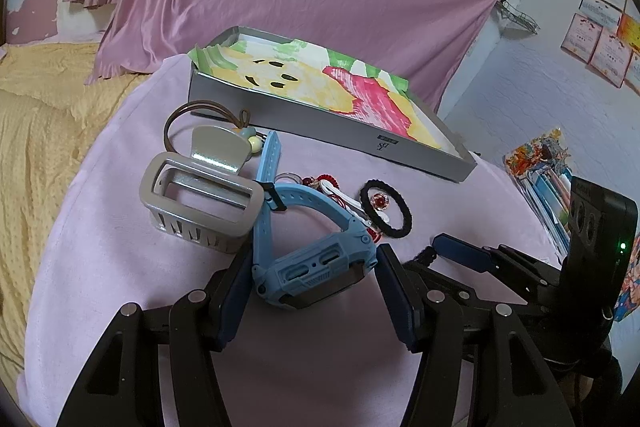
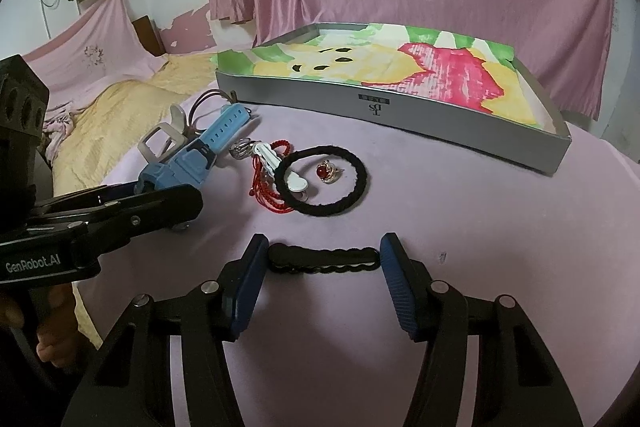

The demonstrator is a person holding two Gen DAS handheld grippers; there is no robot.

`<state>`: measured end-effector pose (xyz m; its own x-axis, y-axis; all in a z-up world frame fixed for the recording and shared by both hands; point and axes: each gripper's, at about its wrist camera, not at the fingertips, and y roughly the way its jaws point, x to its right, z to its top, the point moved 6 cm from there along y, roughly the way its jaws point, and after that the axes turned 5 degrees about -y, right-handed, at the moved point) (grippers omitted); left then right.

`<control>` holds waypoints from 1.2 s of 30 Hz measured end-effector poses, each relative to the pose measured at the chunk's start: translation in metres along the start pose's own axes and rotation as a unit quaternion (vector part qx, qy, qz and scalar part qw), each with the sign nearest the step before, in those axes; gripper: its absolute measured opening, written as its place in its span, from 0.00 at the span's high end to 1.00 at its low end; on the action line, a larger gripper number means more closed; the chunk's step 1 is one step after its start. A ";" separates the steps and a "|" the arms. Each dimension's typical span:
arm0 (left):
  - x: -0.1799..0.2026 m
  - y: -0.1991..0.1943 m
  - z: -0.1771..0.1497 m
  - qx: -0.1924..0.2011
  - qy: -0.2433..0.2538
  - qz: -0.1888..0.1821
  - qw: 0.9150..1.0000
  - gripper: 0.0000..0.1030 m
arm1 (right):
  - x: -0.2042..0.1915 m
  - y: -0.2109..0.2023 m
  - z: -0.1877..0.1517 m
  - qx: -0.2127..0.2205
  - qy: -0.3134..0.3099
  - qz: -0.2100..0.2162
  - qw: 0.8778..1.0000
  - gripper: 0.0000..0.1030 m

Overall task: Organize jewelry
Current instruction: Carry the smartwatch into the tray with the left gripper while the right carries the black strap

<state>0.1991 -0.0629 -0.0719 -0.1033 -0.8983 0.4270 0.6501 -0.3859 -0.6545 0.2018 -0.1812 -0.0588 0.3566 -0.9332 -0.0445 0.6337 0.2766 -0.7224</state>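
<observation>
Between L gripper (image 1: 314,301) pads, watch (image 1: 316,267) (unclamped)

Left claw (image 1: 314,281): black angular linkage arms, silver round pivot pins, ribbed dark-blue pads (image 1: 236,291). Right claw (image 2: 320,283): same build. White "GenRobot.AI" lettering on left unit's black body; green indicator light on right unit's.

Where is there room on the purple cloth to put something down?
Bare cloth lies right of the black hair tie, in front of the grey box. It is crowded around the blue watch, hair claw and red bracelet.
</observation>
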 end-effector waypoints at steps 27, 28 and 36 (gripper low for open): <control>0.042 -0.009 0.037 0.043 0.031 -0.070 0.996 0.44 | 0.054 -0.034 0.034 0.091 0.035 -0.031 0.995 0.49; 0.041 -0.008 0.044 0.045 0.027 -0.069 0.996 0.44 | 0.056 -0.031 0.041 0.095 0.038 -0.031 0.994 0.49; 0.023 -0.003 0.107 0.078 0.011 -0.060 0.995 0.44 | 0.064 0.001 0.094 0.106 0.049 -0.025 0.993 0.49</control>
<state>0.2758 -0.0596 0.0063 -0.2012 -0.8530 0.4816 0.7414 -0.4539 -0.4942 0.2902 -0.2195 0.0030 0.2592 -0.9620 -0.0863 0.7830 0.2616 -0.5644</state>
